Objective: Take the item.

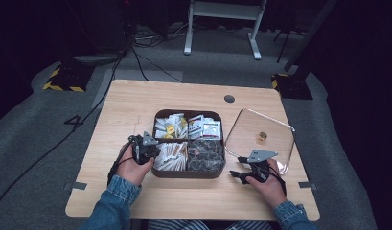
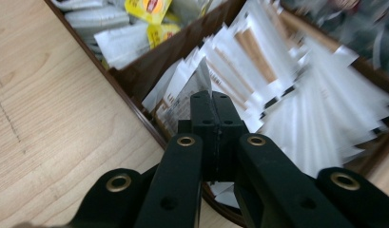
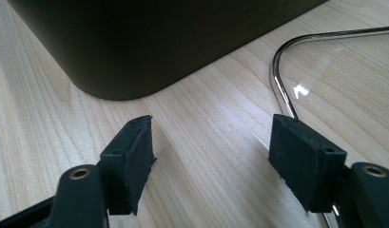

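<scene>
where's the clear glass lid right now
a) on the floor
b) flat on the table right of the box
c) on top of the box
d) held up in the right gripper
b: the glass lid lies flat on the table right of the box, with the open right gripper beside its near edge.

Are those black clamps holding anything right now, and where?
The left gripper pinches a white paper sachet by its corner, over the brown compartment box. The right gripper holds nothing, jaws apart.
</scene>
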{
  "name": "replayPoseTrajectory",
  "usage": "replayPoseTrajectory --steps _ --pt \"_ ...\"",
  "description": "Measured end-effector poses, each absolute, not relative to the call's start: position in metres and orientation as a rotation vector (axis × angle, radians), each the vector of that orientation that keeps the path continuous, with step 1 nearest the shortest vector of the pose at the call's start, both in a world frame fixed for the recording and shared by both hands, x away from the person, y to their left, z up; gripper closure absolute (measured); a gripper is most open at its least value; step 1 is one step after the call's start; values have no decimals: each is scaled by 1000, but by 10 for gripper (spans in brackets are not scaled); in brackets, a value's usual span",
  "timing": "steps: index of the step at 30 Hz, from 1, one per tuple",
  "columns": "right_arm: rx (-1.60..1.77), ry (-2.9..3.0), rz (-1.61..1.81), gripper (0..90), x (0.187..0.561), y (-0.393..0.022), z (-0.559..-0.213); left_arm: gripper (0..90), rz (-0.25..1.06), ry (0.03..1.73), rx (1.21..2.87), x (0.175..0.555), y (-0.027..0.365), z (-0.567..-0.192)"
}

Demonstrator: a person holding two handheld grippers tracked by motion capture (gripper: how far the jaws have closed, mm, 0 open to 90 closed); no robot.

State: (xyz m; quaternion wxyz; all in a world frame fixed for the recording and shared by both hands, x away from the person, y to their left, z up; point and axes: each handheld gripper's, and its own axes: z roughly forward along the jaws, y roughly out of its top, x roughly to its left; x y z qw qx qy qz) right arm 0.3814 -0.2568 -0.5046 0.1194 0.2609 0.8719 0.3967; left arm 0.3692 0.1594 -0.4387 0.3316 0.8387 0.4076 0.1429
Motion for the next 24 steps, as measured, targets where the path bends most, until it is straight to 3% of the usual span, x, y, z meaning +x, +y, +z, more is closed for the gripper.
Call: replayPoseTrajectory --steps 12,24 --pt "763 2549 1160 318 381 -257 -505 899 326 902 2045 354 159 -408" --pt "763 2549 1160 318 381 -257 -505 898 288 802 2041 340 144 -393"
